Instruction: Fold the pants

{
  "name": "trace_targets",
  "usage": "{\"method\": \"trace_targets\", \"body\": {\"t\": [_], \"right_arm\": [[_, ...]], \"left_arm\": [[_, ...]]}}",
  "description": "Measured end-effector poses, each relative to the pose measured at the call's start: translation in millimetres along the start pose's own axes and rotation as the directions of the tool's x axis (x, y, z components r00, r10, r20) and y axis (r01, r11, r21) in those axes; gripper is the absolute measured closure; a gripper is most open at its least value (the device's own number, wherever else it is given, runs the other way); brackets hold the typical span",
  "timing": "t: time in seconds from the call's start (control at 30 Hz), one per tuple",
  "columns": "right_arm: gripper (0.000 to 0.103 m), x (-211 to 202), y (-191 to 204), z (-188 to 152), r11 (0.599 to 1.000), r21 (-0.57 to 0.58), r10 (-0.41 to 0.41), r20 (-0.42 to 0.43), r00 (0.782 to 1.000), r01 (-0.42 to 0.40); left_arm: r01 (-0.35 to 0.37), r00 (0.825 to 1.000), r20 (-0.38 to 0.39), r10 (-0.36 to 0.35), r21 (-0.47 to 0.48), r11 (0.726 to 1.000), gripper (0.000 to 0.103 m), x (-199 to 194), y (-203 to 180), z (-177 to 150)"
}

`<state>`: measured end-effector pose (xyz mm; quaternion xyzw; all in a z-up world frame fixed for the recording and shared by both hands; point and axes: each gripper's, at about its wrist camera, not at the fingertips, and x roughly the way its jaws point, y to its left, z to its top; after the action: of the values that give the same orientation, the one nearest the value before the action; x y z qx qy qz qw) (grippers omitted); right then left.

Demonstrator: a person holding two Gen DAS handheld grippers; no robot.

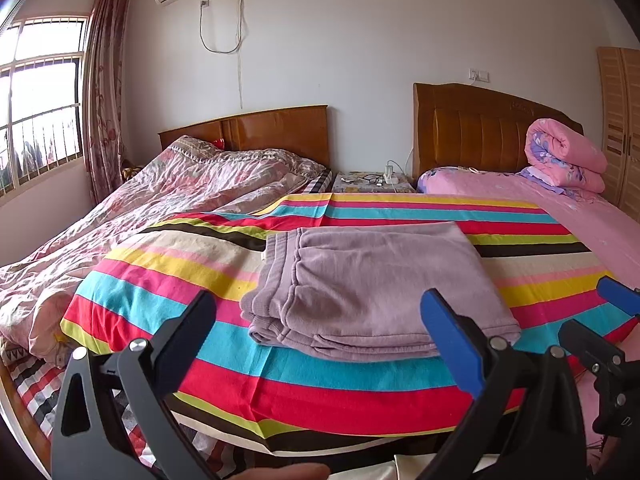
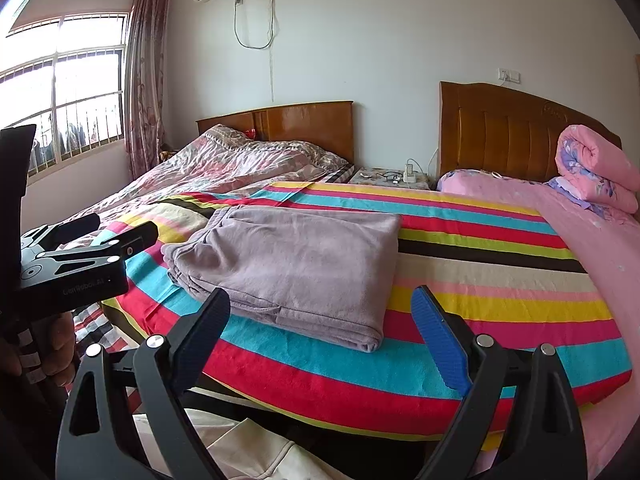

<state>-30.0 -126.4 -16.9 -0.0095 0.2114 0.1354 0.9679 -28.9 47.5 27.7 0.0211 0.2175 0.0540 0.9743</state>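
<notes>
Both grippers, left gripper (image 1: 318, 312) and right gripper (image 2: 320, 308), are being held with jaws released, grasping nothing. Just ahead of them, the pants (image 1: 372, 288) are lying folded on the striped blanket (image 1: 320, 384); folding is being judged essentially finished.

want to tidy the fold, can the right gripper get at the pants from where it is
Probably yes. The right gripper is open and empty, the folded pants lie just ahead on the striped blanket, and nothing stands between them.
</notes>
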Motion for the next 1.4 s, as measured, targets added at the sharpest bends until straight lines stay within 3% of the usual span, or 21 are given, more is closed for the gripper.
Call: {"method": "trace_targets", "body": {"t": [1.4], "right_arm": [[0.014,2.7,4.6,-2.3,1.0,0.0,0.006,-0.009,1.0,-0.006]], "left_arm": [[-0.001,1.0,-0.006,0.001,-0.003,1.0,0.001,0.4,0.2,-0.3]]}}
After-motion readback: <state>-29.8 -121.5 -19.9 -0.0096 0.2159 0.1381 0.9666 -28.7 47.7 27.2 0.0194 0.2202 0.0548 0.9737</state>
